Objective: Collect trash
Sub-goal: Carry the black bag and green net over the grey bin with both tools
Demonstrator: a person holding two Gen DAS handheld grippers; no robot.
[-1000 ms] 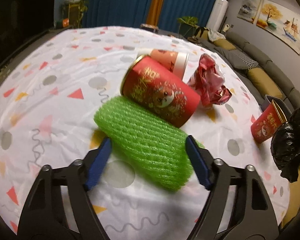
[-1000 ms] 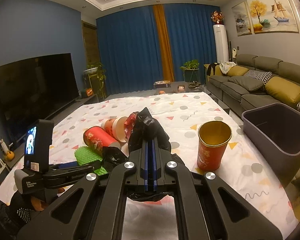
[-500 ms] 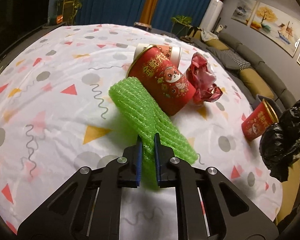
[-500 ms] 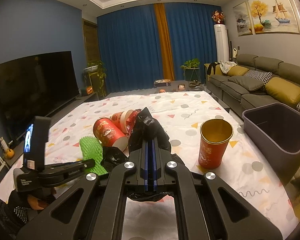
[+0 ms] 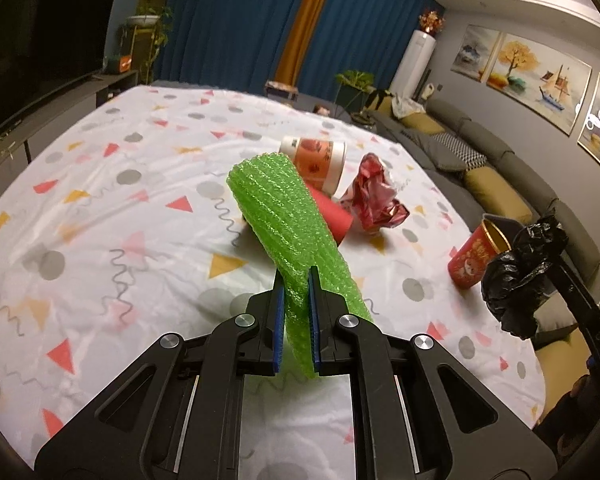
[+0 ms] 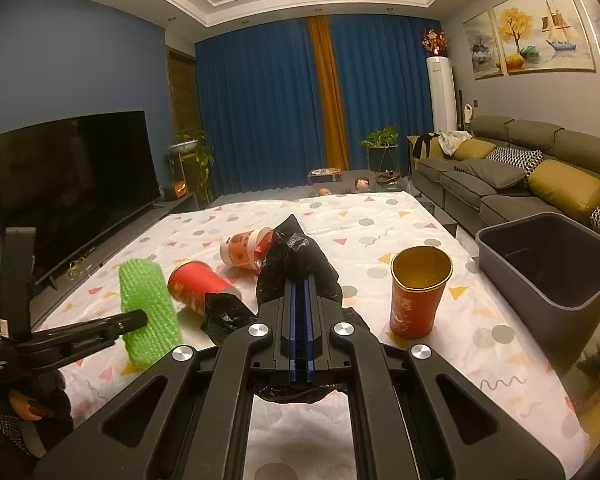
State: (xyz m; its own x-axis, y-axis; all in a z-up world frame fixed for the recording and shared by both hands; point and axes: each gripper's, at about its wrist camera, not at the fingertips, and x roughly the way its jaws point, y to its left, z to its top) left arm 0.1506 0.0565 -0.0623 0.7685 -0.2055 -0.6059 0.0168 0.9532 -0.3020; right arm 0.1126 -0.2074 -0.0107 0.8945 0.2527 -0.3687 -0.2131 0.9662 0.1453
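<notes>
My left gripper [image 5: 295,280] is shut on a green foam net sleeve [image 5: 284,220], which hangs lifted above the patterned tablecloth [image 5: 100,216]; the sleeve [image 6: 148,312] also shows at the left of the right wrist view. My right gripper [image 6: 300,280] is shut on a crumpled black plastic bag [image 6: 296,256], seen too at the right edge of the left wrist view as a black bag [image 5: 520,268]. A red can [image 6: 196,284] lies on its side. Beside it lie an orange-white cup [image 5: 320,158] and crumpled red foil [image 5: 374,196]. A red cup with gold lining [image 6: 418,292] stands upright.
A dark grey bin [image 6: 548,268] stands off the table's right edge, in front of a grey sofa [image 6: 512,172] with yellow cushions. A television [image 6: 76,184] stands at the left. A hand [image 6: 28,404] holds the left gripper's handle.
My left gripper closed on the green foam sleeve and lifted it off the cloth, tilting upward. The red can rolled a little. The right gripper stayed put with the black bag.
</notes>
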